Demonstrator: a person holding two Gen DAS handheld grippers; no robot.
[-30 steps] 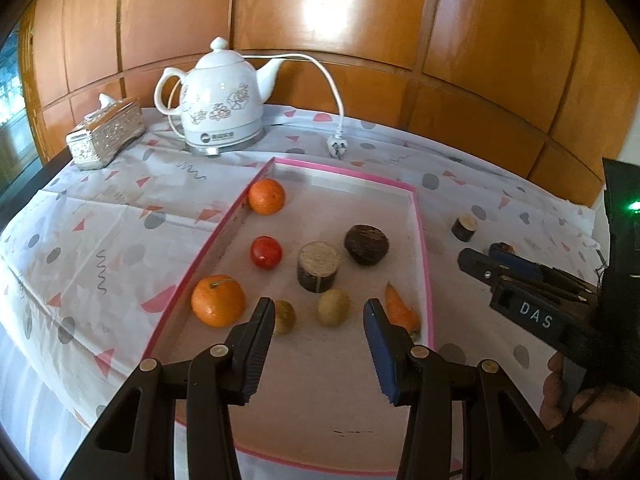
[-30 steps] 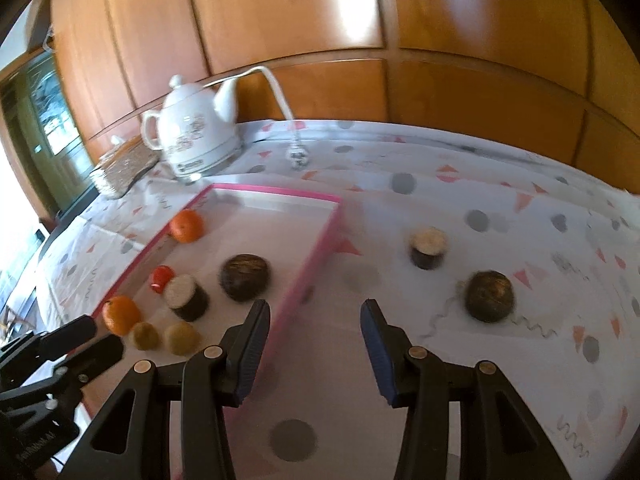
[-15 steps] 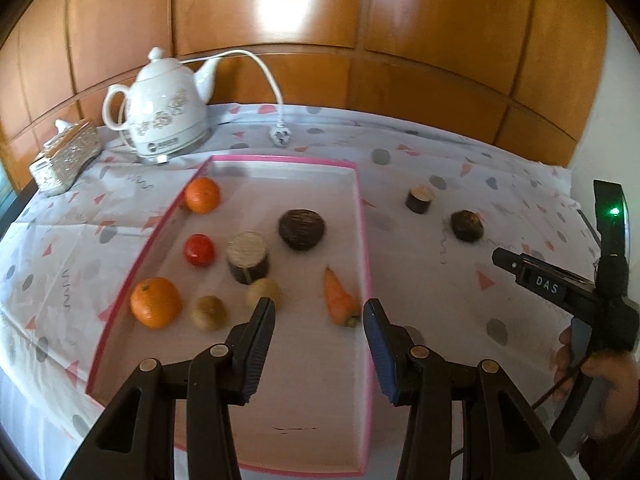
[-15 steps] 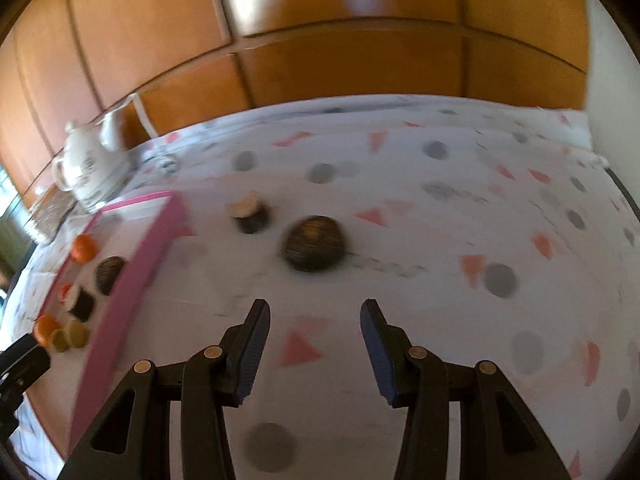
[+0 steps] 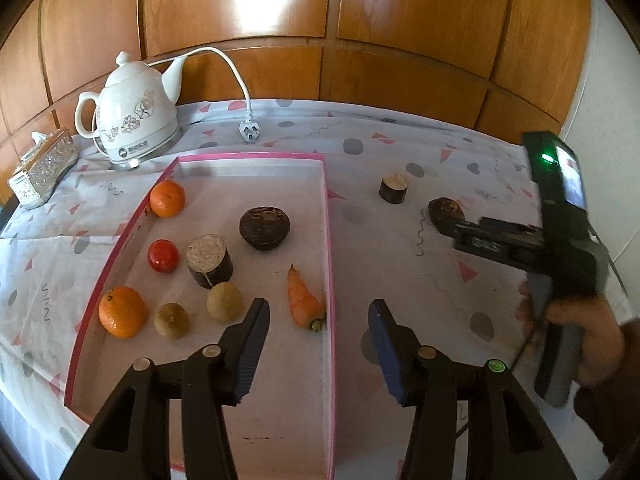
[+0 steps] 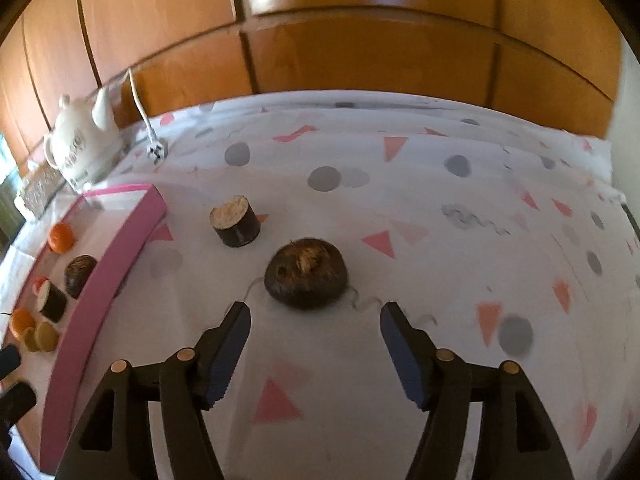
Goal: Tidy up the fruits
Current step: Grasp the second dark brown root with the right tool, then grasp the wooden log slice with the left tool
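Because most of the produce already lies inside the pink tray [image 5: 326, 216], the right hand-held gripper [image 6: 315, 320] faces one of two pieces left on the tabletop [image 6: 440, 184]: the dark round fruit [image 6: 306, 279], just ahead of its wide-spread, empty jaws. A cut dark cylinder [image 6: 235, 221] sits near it. The left hand-held gripper [image 5: 318, 316] hangs wide and empty over the tray's right wall, likely waiting.
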